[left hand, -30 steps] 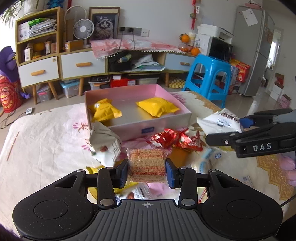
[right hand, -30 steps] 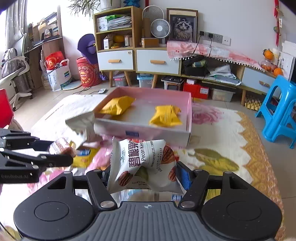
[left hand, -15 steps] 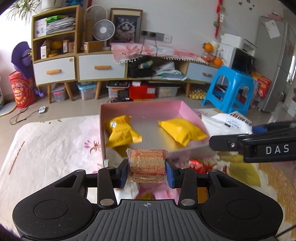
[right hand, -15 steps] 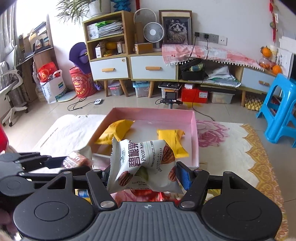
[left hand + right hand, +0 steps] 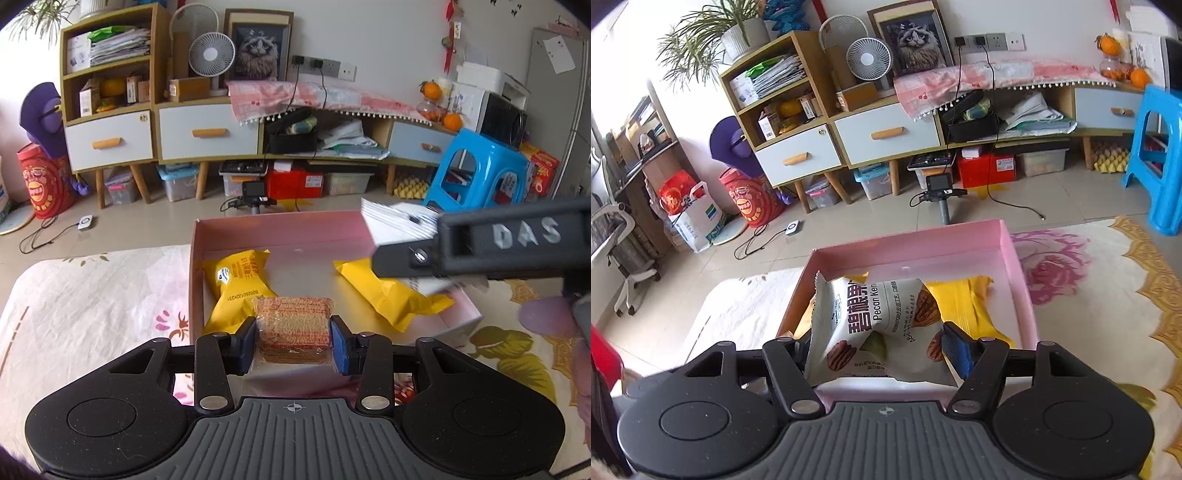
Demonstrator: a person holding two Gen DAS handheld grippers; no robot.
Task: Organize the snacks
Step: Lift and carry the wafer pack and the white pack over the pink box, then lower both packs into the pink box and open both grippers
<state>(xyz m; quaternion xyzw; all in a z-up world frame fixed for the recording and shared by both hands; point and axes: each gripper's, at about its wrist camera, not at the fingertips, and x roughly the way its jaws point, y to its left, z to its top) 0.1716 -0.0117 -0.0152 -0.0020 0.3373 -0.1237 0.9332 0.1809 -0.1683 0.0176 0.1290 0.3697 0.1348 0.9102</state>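
Over the pink box [image 5: 280,236], our left gripper [image 5: 293,345] pinches a cracker pack [image 5: 293,325]; our right gripper [image 5: 879,350] pinches a pecan bag [image 5: 875,325], hiding the yellow packets [image 5: 964,306] beneath.

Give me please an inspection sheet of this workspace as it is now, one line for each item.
Surface: floral cloth covering the table.
Job's things: open pink cardboard box holding two yellow snack packets; clear-wrapped wafer biscuit pack; white pecan kernel bag.
Clutter: a red wrapper shows just under the left gripper; little else visible.
Grippers: left gripper shut on the wafer pack; right gripper shut on the pecan bag, both over the box.
Cables: black cords from the wall sockets; another on the floor.
Surroundings: wooden cabinet, white fan, blue plastic stool.
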